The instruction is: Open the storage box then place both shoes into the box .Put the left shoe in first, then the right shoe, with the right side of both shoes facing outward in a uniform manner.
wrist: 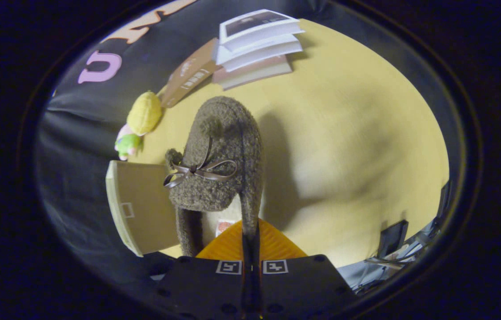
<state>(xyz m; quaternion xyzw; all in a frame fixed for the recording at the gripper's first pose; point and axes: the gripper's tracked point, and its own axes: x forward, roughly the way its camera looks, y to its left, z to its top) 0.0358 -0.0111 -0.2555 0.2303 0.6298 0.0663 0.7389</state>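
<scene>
Shoe (219, 151) in custody: my claw (250, 242) is clamped together on the rim of its collar, both orange fingers (272, 244) pressed flat with the fuzzy edge pinched between them. It hangs off the table (357, 133), toe pointing away from me, bow on top. The box (143, 204) lies just beside and below it, next to the toy (141, 120), its tan panel facing me; I cannot tell whether it is open. Books (254, 44) sit well beyond.

Judgement: the step in hand is carrying a shoe to the box; which shoe of the pair this is I cannot say. Next move calls for swinging it over the box, checking that the right side faces outward, lowering, then releasing.
</scene>
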